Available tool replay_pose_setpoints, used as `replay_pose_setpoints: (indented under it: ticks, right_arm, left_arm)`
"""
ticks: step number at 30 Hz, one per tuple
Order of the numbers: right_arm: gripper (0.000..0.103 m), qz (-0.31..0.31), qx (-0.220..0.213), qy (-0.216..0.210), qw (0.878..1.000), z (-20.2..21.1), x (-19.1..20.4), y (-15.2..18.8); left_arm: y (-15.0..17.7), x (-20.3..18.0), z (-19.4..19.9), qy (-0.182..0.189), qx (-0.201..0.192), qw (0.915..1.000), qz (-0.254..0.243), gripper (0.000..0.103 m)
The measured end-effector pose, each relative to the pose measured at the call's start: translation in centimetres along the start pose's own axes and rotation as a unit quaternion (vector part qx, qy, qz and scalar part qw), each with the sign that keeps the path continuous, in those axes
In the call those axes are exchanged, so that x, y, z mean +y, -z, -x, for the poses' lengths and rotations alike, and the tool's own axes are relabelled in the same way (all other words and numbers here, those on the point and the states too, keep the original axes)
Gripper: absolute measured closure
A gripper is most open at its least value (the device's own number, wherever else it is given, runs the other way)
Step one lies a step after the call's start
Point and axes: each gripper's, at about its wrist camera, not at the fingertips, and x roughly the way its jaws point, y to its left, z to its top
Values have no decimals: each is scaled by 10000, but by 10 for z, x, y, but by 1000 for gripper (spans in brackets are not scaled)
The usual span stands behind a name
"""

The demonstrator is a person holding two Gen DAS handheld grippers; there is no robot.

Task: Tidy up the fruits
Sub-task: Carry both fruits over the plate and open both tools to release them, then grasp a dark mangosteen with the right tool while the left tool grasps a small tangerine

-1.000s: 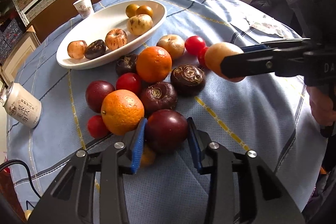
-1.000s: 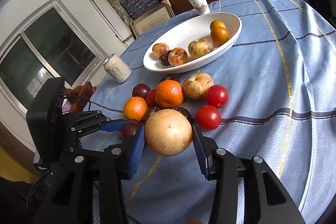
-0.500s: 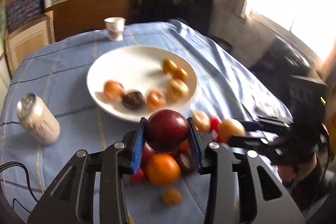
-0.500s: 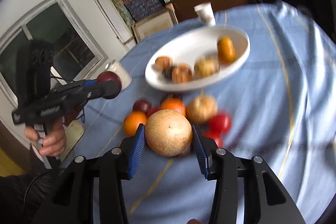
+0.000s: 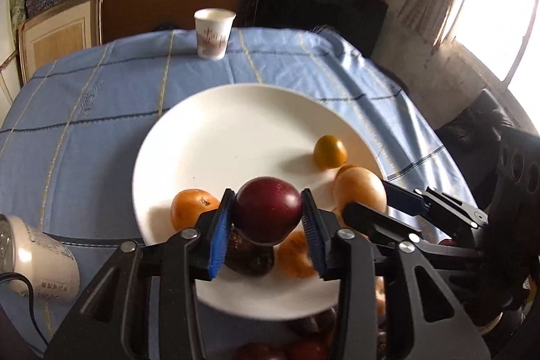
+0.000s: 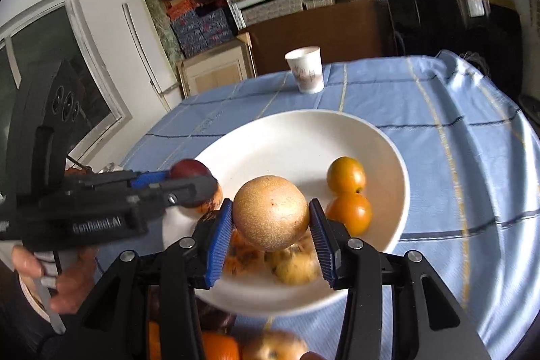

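Claws both loaded, both over the white plate [image 5: 209, 137]. Left claw [image 5: 268, 226] has a dark red plum [image 5: 268, 213] between its blue ribbed pads; jaws are opening, and a slim gap shows at the right pad, so the plum looks as good as let go. Right claw [image 6: 271, 231] carries a tan, speckled round pear [image 6: 271, 212]; jaws opening too, pads barely off the skin on both sides.

Key relation: each fruit hangs right above the plate's near half, w/ fruit already lying underneath — a dark wrinkled one beneath the plum, spotty yellowish ones beneath the pear. So the drop lands on a pile, prob. rolls. The far half of the plate is bare.

Plate: glossy, shallow, round. Two smooth orange persimmons [image 6: 347, 193] sit at its right. Tabletop has a blue checked cloth [image 5: 101, 97]; paper cup [image 5: 213, 33] beyond, can [image 5: 37, 262] at left.
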Motion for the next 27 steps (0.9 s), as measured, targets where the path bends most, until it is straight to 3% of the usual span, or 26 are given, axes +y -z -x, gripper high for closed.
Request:
replay_pose_setpoints:
  ticks: [1, 3, 4, 7, 11, 13, 16, 19, 22, 27]
  right_arm:
    - [51, -20, -4, -56, 10000, -2, 0, -1]
    - [37, -8, -51, -88, 9999, 3, 1, -1]
    - [36, 17, -110, -100, 9999, 9, 3, -1]
    - [36, 127, -369, -127, 9992, 35, 7, 0]
    - [33, 407, -647, -40, 9971, 74, 10, 14]
    - [27, 540, -707, 1, 9960, 89, 10, 28]
    - [26, 603, -560, 82, 9966, 99, 7, 51]
    - [26, 586, -277, -225, 9976, 104, 13, 71]
    - [26, 927, -114, -438, 9947, 107, 31, 84]
    - [29, 1555, 296, -417, 9865, 95, 56, 99]
  left_arm:
    - [0, 2, -1, -60, -16, 10000, 50, 42]
    - [0, 8, 5, -77, -123, 9996, 234, 31]
    - [0, 10, 10, 14, -167, 9994, 314, 25]
    - [7, 13, 33, 161, -353, 9983, 432, 17]
    - [37, 7, 73, 17, -663, 9976, 205, 7]
    - [59, 3, 90, -131, -811, 9966, 73, 5]
    - [94, 2, 107, -271, -1010, 9945, 60, 5]
    - [124, 5, 110, -326, -988, 9946, 30, 5]
    - [137, 9, 112, -297, -917, 9953, 47, 5]
    - [145, 13, 118, -224, -940, 9953, 92, 5]
